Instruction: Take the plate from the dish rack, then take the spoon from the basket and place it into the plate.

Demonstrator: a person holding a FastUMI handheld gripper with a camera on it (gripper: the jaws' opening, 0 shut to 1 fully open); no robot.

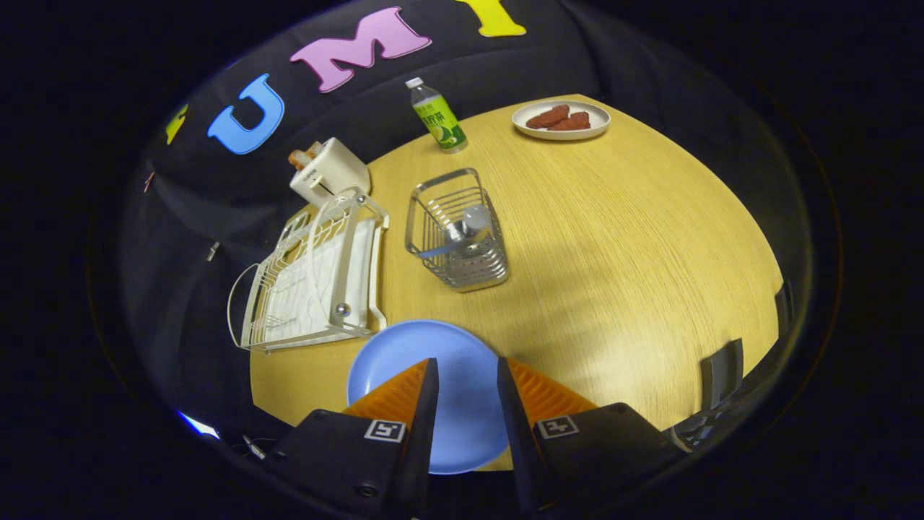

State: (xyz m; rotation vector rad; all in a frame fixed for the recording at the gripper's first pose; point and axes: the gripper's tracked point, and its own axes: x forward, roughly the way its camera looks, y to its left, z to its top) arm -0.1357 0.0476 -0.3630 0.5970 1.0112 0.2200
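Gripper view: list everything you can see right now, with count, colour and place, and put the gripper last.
Table: one, light wood, under everything.
Plate: one, blue, flat on the table beneath and between the fingers, just in front of the rack.
Rack: one, white wire, beyond the plate; no plate in it.
Basket: one, metal wire, beside the rack.
Spoon: one, silvery, standing in the basket.
Toaster: one, cream, behind the rack, something brown in its slots.
Bottle: one, green label, white cap, far side of the table.
Far plate: one, white, holding reddish-brown food.
Gripper: one, fingers apart above the blue plate, holding nothing.
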